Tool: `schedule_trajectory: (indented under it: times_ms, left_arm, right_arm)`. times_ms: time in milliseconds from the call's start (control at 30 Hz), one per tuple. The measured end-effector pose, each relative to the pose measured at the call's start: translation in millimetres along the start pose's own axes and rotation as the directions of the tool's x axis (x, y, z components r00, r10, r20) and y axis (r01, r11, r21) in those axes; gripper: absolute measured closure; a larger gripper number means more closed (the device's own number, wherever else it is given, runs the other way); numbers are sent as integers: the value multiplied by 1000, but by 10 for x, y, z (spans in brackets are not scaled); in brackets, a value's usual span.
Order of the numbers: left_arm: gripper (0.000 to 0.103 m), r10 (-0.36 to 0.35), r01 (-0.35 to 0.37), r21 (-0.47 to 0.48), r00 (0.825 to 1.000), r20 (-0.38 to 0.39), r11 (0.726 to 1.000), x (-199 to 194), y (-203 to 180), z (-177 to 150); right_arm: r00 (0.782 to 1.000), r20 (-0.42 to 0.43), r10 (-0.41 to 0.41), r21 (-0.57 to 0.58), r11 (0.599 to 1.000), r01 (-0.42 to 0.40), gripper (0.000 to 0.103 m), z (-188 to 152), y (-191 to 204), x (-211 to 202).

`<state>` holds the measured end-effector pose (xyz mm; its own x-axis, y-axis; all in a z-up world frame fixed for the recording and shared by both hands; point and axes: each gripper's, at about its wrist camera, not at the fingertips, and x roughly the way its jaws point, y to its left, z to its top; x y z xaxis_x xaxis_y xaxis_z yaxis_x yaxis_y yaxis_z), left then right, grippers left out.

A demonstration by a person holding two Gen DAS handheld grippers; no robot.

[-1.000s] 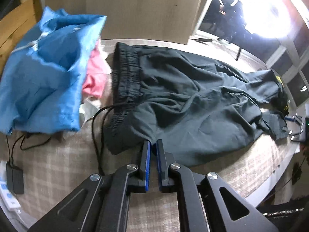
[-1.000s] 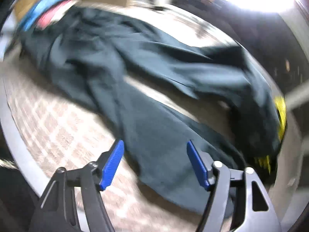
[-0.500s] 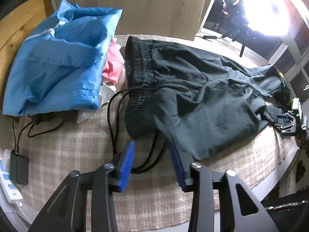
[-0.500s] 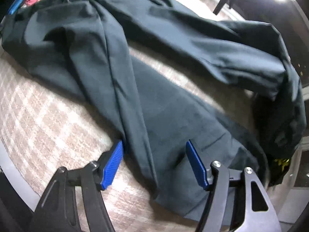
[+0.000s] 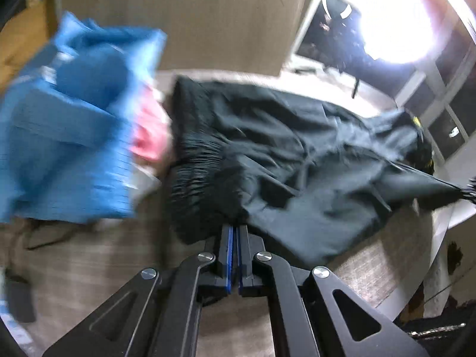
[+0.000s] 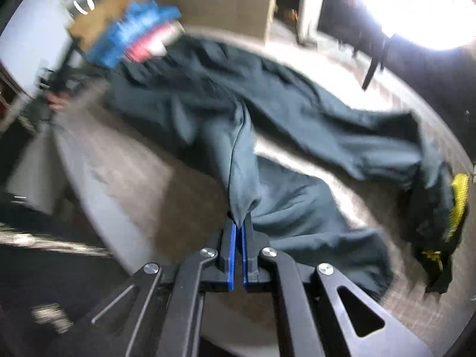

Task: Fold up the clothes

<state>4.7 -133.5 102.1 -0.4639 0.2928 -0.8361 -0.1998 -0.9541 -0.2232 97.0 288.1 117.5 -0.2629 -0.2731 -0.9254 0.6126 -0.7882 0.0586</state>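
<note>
Dark green-black trousers (image 5: 297,154) lie spread over a checked tablecloth (image 5: 98,255), elastic waistband to the left. My left gripper (image 5: 234,228) is shut on the near corner of the waistband. In the right wrist view the same trousers (image 6: 267,113) stretch away from me, and my right gripper (image 6: 238,223) is shut on a pinched fold of the near leg, lifting it into a ridge. The far leg (image 6: 372,136) lies flat toward the right. The other gripper with a hand (image 6: 56,89) shows blurred at far left.
A blue garment (image 5: 65,136) and a pink one (image 5: 148,136) are heaped left of the waistband. A black and yellow garment (image 6: 446,217) lies at the table's right edge. A cardboard box (image 5: 193,15) stands behind. The table's pale rim (image 6: 98,208) runs close to my right gripper.
Both grippers were open half a second ago and have shut on the trousers: the left on the waistband corner, the right on the near leg. The cloth is now pulled taut; both views blur.
</note>
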Motion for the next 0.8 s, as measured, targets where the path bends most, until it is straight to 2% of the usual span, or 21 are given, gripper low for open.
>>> schedule_trajectory:
  times_ms: [67,167,267,300,333,433,500,533,600,667,733,800]
  left_arm:
    - [102,25,-25,-13,999,27,1000,-242,114,94]
    - [101,64,-65,8,997,44,998,-381,103,249]
    - [97,148,-148,55,989,4,987,-253,-3,285]
    - [96,174,-173,68,985,-11,983,-204,-37,281]
    - [96,181,-179,58,983,-27,982,-183,-38,255]
    - [96,235,-232,52,970,-61,971,-191,-53,153]
    - [97,266,-263,61,962,-55,963,-290,-139,106]
    - [98,254,-251,61,966,-46,966,-344,-191,85]
    - [98,209,-205,89,977,-35,975,-386,-413,47]
    - [98,160,-150,140,986,-56,979,-301,-660,23]
    - [96,94,-75,188,991,-98,979,-50,-980,40]
    - [96,36,-4,224,990,-137,974,166,-1240,53]
  right_arm:
    - [1000,-1,-6,41,999,6,100,105,-199,28]
    - [1000,-3,-14,102,995,14,99,262,-497,70]
    - [1000,-6,-22,162,987,22,93,419,-795,112]
    - [1000,-7,-24,182,983,25,85,471,-894,126]
    - [1000,-8,-27,202,979,28,82,522,-993,140]
    - [998,-26,-50,300,952,55,81,222,-1161,297]
    - [997,-39,-64,363,929,74,79,20,-1273,400]
    - [998,-27,-63,373,925,68,77,-195,-1229,339]
    - [997,1,-73,384,921,67,57,-648,-1125,194]
    - [994,8,-113,341,934,104,47,-1060,-829,248]
    - [992,10,-128,293,949,119,47,-1374,-558,356]
    - [992,-14,-129,239,962,128,47,-1486,-415,531]
